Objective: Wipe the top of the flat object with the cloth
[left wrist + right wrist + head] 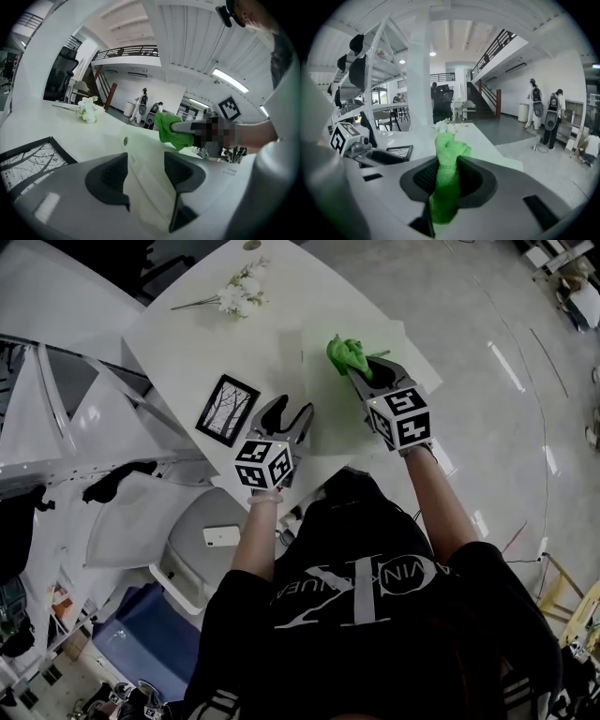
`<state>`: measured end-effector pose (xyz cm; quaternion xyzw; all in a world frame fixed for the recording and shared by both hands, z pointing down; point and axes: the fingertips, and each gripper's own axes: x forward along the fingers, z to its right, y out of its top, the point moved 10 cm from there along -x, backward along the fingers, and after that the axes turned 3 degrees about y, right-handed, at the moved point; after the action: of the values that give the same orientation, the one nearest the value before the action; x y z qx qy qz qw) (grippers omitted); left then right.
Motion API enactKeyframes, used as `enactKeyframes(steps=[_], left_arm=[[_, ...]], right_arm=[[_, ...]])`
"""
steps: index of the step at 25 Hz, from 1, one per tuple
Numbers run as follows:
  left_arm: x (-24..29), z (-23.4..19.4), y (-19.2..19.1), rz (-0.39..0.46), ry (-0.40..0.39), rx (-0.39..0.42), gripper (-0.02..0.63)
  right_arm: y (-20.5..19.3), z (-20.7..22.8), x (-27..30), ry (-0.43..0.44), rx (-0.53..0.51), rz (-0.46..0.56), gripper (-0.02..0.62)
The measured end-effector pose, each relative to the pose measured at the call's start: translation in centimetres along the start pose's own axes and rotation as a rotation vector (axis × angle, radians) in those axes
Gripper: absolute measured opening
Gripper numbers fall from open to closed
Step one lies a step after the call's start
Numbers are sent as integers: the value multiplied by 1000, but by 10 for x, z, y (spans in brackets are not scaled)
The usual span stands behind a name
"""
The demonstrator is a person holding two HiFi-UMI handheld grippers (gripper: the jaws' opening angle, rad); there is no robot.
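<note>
Right hand-held gripper (364, 373) (447, 180): jaws pinched on a bunched green cloth (347, 352) (448, 154), which sticks out past the tips. The cloth sits at the far left corner of the flat object (342, 423), a pale green sheet lying flat on the right part of the white desk (178, 343) and reaching its near edge. Whether the cloth presses on the sheet, can't tell.

Left hand-held gripper (287, 418) (145, 176): jaws spread, nothing between the pads, only the sheet's surface (140, 154) showing through the gap. It is at the sheet's left edge, near side, tips pointing away from the person.

Just left of it a black-framed picture (228, 409) (28, 159) lies flat on the desk, close to the sheet's left edge. White flowers (242, 294) (89, 110) lie near the desk's far edge, well apart from both grippers.
</note>
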<state>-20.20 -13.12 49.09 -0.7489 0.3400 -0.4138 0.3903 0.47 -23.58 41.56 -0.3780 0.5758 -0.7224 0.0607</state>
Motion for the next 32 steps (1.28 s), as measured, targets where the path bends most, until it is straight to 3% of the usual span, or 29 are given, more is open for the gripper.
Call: enactKeyframes(steps=[10, 17, 25, 29, 32], left_arm=[[19, -8, 0, -40, -35, -43, 232], [30, -8, 4, -137, -74, -125, 230], [32, -6, 1, -173, -69, -195, 185], [30, -7, -6, -149, -45, -292, 184], [29, -6, -7, -138, -26, -299, 184]], right_arm=[[29, 4, 78, 41, -134, -136, 81], [45, 7, 116, 54, -274, -224, 81], [39, 1, 138, 45, -357, -270, 81], [38, 5, 138, 34, -320, -285, 81], [38, 13, 132, 14, -307, -293, 81]])
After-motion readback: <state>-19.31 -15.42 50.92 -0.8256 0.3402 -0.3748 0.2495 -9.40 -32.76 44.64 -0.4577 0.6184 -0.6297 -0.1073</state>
